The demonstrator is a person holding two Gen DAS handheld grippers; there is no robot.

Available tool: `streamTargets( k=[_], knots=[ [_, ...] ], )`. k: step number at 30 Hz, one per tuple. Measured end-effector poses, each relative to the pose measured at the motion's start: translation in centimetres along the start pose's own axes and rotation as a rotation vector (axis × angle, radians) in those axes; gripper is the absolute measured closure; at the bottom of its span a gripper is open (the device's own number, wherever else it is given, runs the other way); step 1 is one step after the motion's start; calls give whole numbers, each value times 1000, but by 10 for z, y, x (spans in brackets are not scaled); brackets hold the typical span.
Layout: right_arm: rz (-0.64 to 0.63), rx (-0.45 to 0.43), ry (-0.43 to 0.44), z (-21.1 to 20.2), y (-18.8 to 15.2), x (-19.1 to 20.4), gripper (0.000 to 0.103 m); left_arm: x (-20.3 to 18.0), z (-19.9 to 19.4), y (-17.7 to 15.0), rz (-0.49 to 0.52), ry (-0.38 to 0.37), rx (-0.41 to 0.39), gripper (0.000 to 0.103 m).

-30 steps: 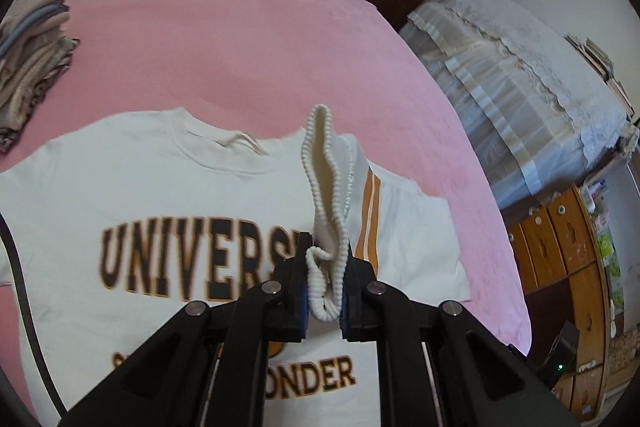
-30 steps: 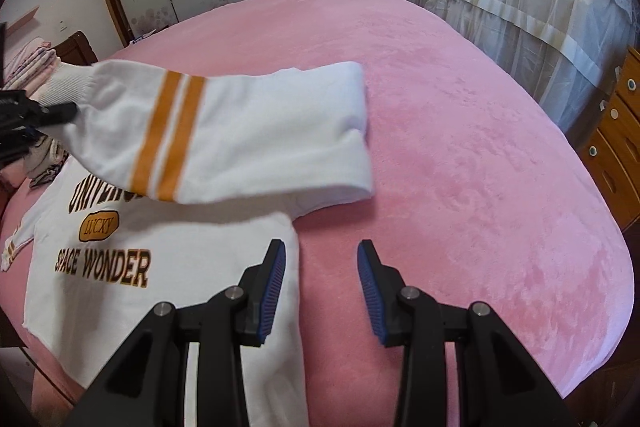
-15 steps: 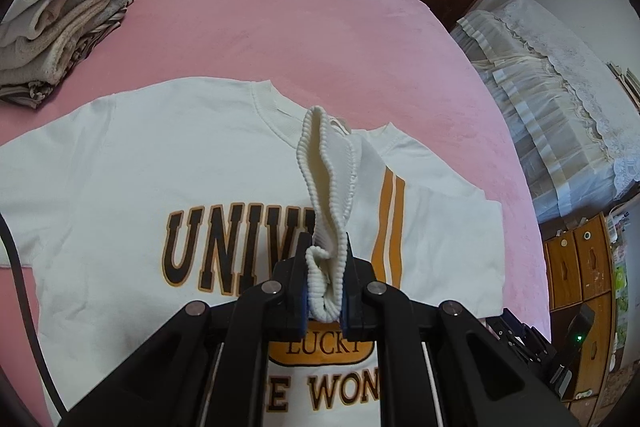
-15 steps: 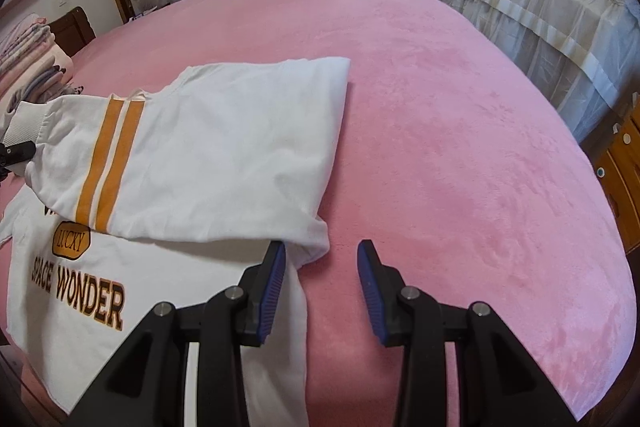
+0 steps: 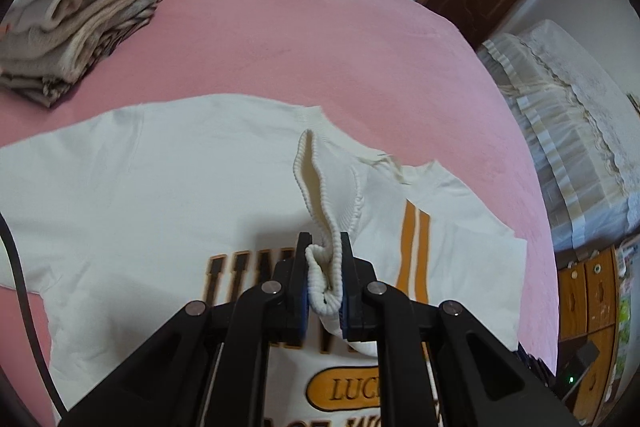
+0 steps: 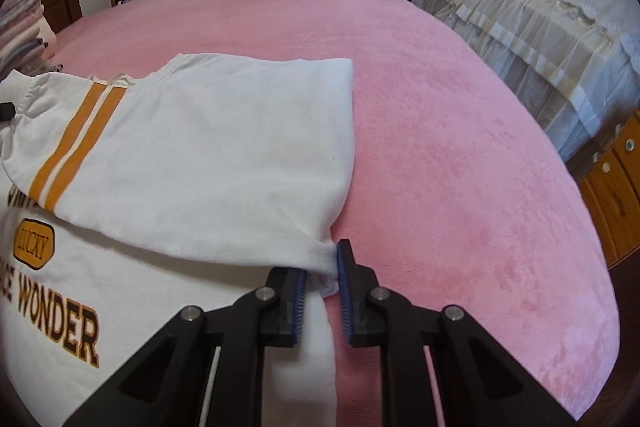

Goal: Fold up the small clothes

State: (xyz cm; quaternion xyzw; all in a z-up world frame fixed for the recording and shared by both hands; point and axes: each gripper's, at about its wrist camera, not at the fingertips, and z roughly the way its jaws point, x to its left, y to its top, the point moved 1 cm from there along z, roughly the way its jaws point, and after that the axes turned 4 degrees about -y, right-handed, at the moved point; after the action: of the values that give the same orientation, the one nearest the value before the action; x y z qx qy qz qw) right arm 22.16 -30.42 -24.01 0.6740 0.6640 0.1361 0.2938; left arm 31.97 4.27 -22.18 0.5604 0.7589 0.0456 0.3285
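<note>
The left gripper (image 5: 325, 277) is clenched on the ribbed cuff (image 5: 326, 187) of the sweatshirt (image 5: 140, 187), which lies face up on the pink bed (image 5: 320, 39). The right gripper (image 6: 322, 285) straddles the sleeve's (image 6: 208, 155) folded corner, jaws narrowed but seemingly not yet pinching. Best to lay the cuff flat across the chest, smoothing the crease. A folded stack (image 5: 76, 23) sits beyond.
</note>
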Motion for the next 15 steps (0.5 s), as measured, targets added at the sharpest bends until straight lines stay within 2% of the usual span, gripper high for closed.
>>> streamTargets(
  k=[3, 8, 15],
  knots=[
    [-24, -7, -21, -2, -1, 5, 89, 17, 9, -1, -32, 10, 1, 94],
    [-43, -12, -47, -3, -1, 10, 89, 25, 22, 0, -20, 24, 0, 94],
    [-55, -13, -71, -3, -2, 16, 90, 39, 32, 6, -39, 11, -10, 94]
  ],
)
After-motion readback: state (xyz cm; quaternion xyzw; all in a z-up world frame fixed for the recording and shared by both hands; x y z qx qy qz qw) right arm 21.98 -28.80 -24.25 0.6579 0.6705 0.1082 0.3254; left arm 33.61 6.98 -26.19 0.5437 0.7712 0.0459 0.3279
